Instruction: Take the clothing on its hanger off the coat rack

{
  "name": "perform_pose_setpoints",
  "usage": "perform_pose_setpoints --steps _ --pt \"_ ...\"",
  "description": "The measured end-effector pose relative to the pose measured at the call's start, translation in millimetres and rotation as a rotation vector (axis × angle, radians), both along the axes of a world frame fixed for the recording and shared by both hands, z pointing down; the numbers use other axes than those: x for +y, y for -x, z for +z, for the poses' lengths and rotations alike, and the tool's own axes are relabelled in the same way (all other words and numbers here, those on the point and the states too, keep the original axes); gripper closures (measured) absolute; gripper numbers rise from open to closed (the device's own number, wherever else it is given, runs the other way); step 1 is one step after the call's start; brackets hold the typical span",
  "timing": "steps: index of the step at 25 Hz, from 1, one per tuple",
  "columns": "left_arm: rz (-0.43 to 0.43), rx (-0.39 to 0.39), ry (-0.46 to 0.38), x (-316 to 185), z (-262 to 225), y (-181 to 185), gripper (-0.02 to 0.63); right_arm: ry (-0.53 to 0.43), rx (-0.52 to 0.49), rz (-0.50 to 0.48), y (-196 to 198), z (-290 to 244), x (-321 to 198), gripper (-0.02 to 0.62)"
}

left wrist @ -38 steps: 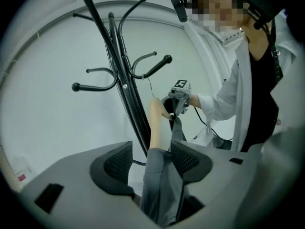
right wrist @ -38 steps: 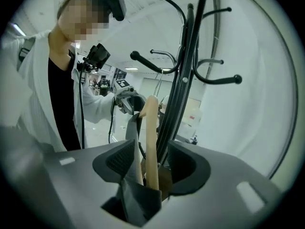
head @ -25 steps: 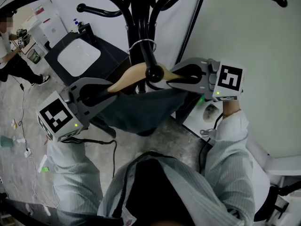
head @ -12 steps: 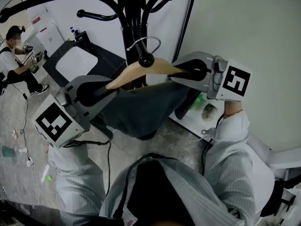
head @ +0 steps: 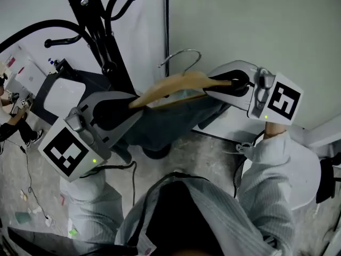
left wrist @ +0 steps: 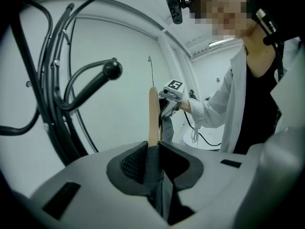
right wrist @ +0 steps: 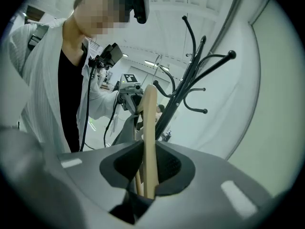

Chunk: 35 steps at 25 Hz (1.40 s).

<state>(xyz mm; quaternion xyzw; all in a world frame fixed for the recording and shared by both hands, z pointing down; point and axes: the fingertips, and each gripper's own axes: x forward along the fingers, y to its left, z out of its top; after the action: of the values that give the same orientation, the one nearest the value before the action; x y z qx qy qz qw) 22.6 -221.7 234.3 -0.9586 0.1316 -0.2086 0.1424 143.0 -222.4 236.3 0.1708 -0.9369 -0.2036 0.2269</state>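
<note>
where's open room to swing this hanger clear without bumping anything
Open: the bare wall right of the coat rack, above the hanger and right claw. Crowded: the left side, where the rack's curved arms and a white-topped table sit behind the left claw.

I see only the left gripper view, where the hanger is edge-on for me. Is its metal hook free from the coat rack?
Observer: Yes. In the head view the hook hangs in front of the wall, apart from the coat rack.
Operator: Good. Does the right tool really grip the far end of the hanger? For me it is too small to judge.
Observer: Yes. In the right gripper view the right tool is shut on the wooden hanger, with the wood pressed between its pads.
</note>
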Motion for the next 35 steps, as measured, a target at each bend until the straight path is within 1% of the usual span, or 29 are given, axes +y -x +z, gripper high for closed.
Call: perform_pose_setpoints --steps 2,4,7,9,11,14,18,22,27,35 --pt "0.044 0.0 0.022 -9 13 -12 0.534 0.015 0.005 0.05 -13 14 -4 0.531" --pt "0.107 0.002 0.052 -7 27 -30 0.534 0.029 0.01 0.116 -30 28 6 0.531" --pt "0.223 0.002 0.106 18 44 -66 0.534 0.039 0.009 0.249 -62 42 45 0.529" --pt "0.272 -0.003 0.135 35 55 -86 0.534 0.053 -0.008 0.312 -78 53 69 0.526" --pt "0.304 -0.012 0.153 40 69 -95 0.534 0.066 -0.021 0.347 -86 66 79 0.526" --pt "0.344 -0.019 0.173 33 92 -101 0.534 0.077 -0.032 0.386 -89 87 77 0.525" --pt "0.394 -0.045 0.212 25 114 -113 0.534 0.125 -0.073 0.441 -99 108 76 0.525" --pt "0.412 -0.067 0.24 30 126 -118 0.534 0.159 -0.094 0.46 -103 121 84 0.526" --pt "0.405 -0.075 0.235 57 133 -120 0.534 0.142 -0.09 0.444 -104 129 110 0.526" --pt "0.359 -0.085 0.23 43 133 -108 0.534 0.152 -0.112 0.403 -95 131 91 0.526"
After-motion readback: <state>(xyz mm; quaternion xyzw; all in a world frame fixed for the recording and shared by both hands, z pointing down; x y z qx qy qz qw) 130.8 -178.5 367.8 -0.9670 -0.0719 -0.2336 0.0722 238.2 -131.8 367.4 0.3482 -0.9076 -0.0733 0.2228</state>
